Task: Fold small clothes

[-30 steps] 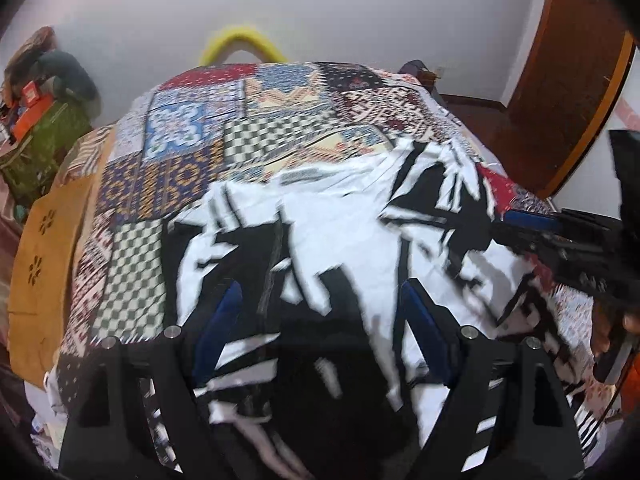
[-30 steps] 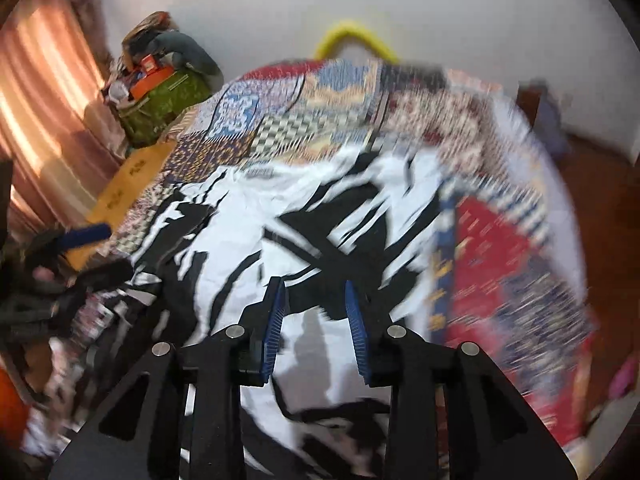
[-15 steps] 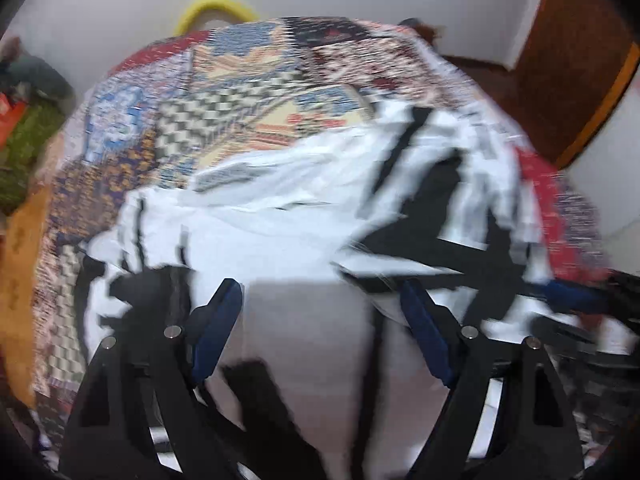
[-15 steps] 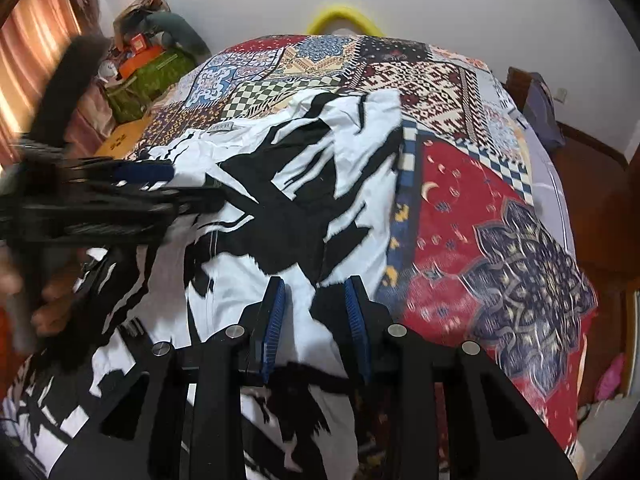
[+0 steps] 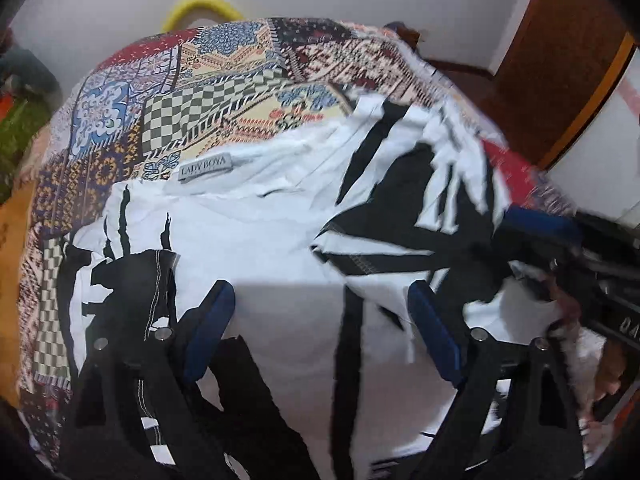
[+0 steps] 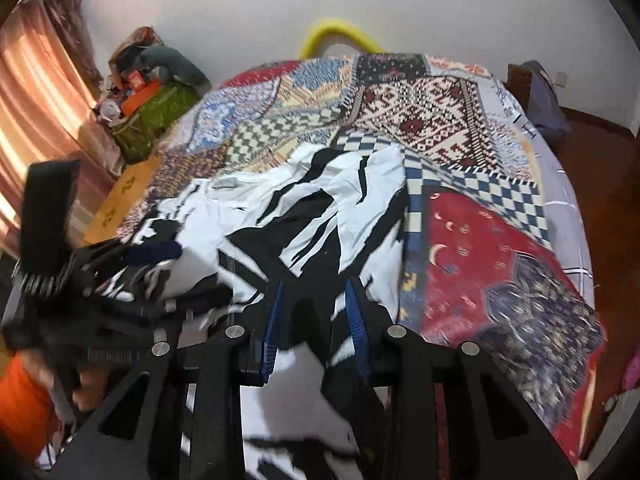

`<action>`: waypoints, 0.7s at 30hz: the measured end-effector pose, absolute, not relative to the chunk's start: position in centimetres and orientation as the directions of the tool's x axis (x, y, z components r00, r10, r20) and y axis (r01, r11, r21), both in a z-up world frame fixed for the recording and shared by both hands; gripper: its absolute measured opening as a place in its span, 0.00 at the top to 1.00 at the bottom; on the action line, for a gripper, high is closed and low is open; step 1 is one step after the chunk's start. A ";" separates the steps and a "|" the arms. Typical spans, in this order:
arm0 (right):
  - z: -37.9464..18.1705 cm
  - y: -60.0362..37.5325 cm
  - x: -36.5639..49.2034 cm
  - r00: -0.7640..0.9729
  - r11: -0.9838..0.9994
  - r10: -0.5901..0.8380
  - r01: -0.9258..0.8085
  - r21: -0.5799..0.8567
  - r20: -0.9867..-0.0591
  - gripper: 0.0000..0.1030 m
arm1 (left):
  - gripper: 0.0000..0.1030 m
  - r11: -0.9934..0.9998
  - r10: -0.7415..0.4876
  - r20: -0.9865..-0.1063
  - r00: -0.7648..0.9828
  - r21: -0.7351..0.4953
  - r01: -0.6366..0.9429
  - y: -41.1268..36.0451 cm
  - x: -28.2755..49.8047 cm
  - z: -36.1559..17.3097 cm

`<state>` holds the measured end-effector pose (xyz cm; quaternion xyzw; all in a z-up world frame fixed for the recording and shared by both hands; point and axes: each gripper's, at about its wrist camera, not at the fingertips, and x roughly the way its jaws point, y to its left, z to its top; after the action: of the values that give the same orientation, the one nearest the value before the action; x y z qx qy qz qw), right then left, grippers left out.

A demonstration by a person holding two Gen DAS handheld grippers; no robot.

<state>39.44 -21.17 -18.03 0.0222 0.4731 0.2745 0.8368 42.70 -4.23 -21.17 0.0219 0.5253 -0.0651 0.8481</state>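
A black-and-white patterned garment (image 5: 280, 240) lies spread on a patchwork bedspread (image 5: 200, 104), with a grey label (image 5: 205, 168) at its far edge. My left gripper (image 5: 320, 300) is open just above the cloth, with its blue pads wide apart. My right gripper (image 6: 314, 308) is open with its pads a small way apart over the garment's (image 6: 320, 208) near right part, and cloth lies between them. The right gripper shows at the right edge of the left wrist view (image 5: 560, 240). The left gripper shows at the left of the right wrist view (image 6: 132, 272).
The bedspread (image 6: 480, 240) extends free to the right. A yellow curved object (image 6: 340, 34) stands by the far wall. A green bag with clutter (image 6: 152, 112) and a curtain (image 6: 32, 80) are left of the bed. A wooden door (image 5: 560, 60) is at the right.
Both grippers have moved forward over the garment and closer together. The right sleeve part now lies folded inward over the white middle. Both grippers keep the same opening.
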 end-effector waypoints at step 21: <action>-16.3 -25.0 29.8 0.392 0.876 0.378 -0.444 0.188 -0.838 0.61 | 0.10 0.999 0.033 -0.895 0.445 0.045 0.017 6.3 30.7 -17.6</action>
<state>29.82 -24.98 -16.27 -0.0331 0.4931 0.2465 0.8336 30.74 6.32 -17.58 0.0237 0.5266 0.0047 0.8498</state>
